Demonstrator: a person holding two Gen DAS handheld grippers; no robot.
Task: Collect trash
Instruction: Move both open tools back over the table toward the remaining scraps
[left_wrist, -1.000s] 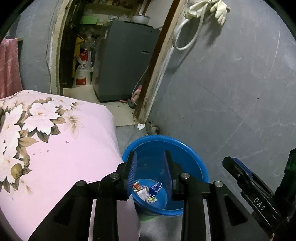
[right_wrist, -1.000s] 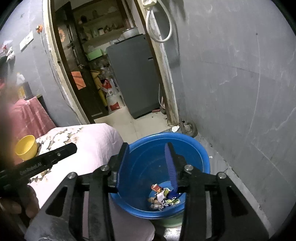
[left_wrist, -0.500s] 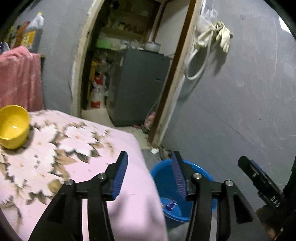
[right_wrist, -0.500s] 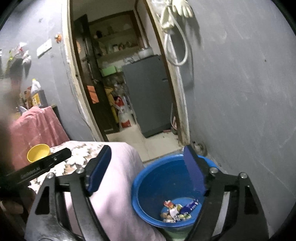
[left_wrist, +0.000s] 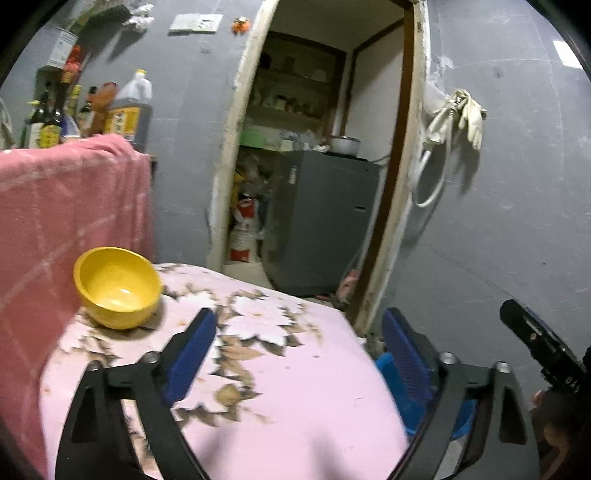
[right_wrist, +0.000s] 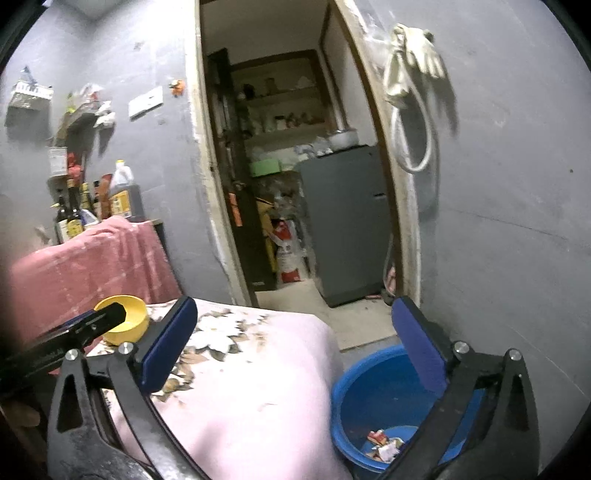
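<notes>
A blue plastic basin (right_wrist: 369, 398) stands on the floor beside the table, with several crumpled wrappers (right_wrist: 382, 445) in its bottom. In the left wrist view only part of the blue basin (left_wrist: 388, 363) shows past the table edge. My left gripper (left_wrist: 295, 354) is open and empty above the pink flowered tablecloth (left_wrist: 280, 402). My right gripper (right_wrist: 291, 347) is open wide and empty, above the table edge and the basin. The left gripper's finger (right_wrist: 88, 325) shows at the left of the right wrist view.
A yellow bowl (left_wrist: 116, 286) sits on the table's far left. A pink towel (left_wrist: 62, 221) hangs behind it, with bottles (left_wrist: 127, 110) on a shelf. A doorway with a grey fridge (left_wrist: 325, 218) is ahead. A grey wall (left_wrist: 517, 221) is on the right.
Both grippers rose and swung left from over the basin to over the table. Both opened wider. The yellow bowl came into view.
</notes>
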